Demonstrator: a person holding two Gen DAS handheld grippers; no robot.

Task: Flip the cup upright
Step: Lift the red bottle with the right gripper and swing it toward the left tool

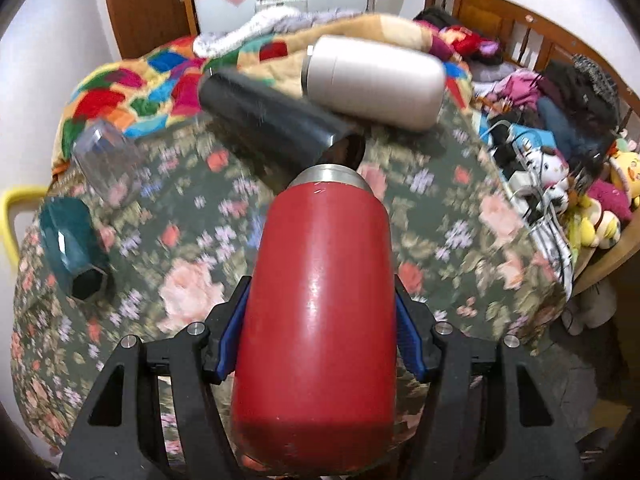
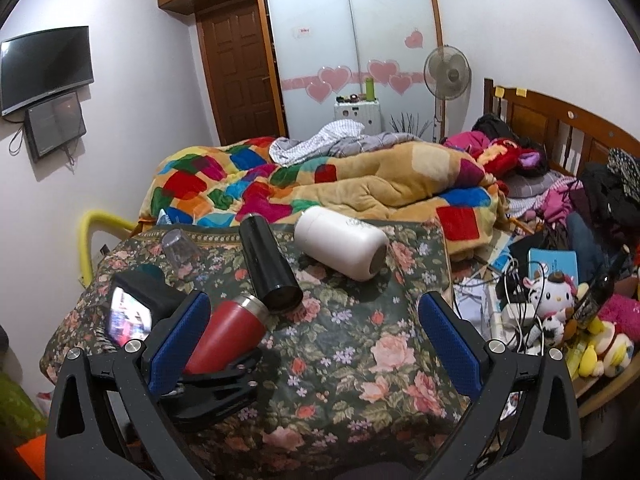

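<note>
The red cup is clamped between my left gripper's blue pads, lying on its side over the floral cloth with its steel rim toward the black tumbler. My right gripper hangs wide apart, holding nothing, just beside the cup.

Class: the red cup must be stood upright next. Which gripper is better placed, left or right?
Left. The left gripper is shut on the red cup; the right gripper is open and empty, apart from it.
</note>
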